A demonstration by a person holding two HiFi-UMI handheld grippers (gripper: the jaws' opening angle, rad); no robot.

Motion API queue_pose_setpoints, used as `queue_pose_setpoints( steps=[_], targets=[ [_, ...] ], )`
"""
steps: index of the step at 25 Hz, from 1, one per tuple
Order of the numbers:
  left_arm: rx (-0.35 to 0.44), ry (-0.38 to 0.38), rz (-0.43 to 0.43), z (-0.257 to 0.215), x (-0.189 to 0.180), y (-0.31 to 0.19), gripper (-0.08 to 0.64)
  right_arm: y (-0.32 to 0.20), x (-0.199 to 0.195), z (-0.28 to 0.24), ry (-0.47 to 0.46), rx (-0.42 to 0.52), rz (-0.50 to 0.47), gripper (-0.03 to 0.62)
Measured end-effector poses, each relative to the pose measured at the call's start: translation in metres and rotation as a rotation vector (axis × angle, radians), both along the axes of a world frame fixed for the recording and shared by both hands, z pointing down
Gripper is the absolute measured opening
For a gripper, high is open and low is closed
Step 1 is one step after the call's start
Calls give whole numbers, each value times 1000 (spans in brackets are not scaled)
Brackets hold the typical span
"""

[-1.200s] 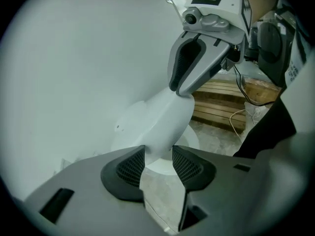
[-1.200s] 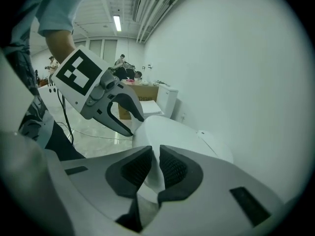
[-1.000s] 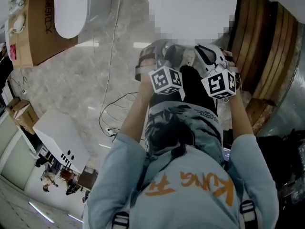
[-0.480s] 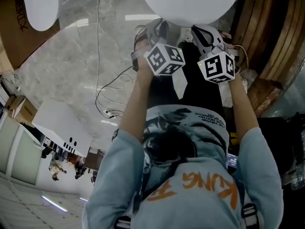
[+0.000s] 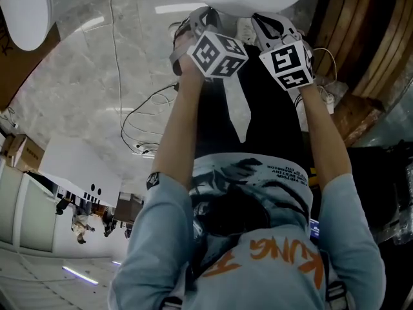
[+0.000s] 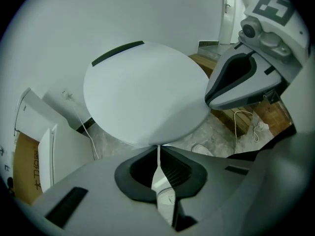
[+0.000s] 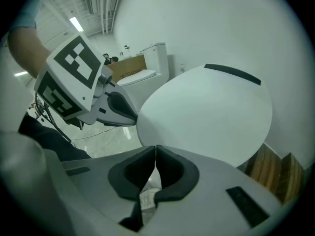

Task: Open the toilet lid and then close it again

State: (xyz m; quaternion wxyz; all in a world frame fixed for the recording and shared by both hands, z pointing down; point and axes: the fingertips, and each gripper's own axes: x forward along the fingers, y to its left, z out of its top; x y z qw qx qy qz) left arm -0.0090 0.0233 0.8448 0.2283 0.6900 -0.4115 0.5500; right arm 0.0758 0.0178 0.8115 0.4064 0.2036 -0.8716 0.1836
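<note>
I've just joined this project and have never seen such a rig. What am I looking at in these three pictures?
A person holds a hand-worked gripper in each hand; the patterned cubes are part of them. The head view comes from a camera on the person's head, looking steeply down. The other two come from cameras riding on the left gripper and the right gripper, looking along their jaws. Both grippers point at the front rim of a white toilet lid. Both pairs of jaws are together, with nothing between them. Cables lie on the marble floor.
</note>
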Motion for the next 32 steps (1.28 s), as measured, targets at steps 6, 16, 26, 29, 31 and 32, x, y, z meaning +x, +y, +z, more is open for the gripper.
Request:
queue_pose_setpoints(
  steps=[6, 16, 26, 29, 31, 32],
  targets=[
    [-44, 39, -14, 20, -3, 0, 38, -4, -1, 24, -16, -126, 124, 14],
    [204, 161, -239, -105, -14, -46, 28, -48, 8, -77, -229, -146, 358, 14],
    [758, 447, -469, -413, -8, -138, 26, -139, 3, -355, -524, 254, 442, 14],
    [871, 451, -463, -493, 6, -135, 26, -144, 22, -438, -563, 349, 483, 12],
    [925, 442, -438, -534, 15, -142, 26, -155, 30, -490, -583, 439, 487, 12],
    [949, 437, -419, -553, 20, -147, 26, -160, 32, -513, -593, 489, 481, 12]
  ],
)
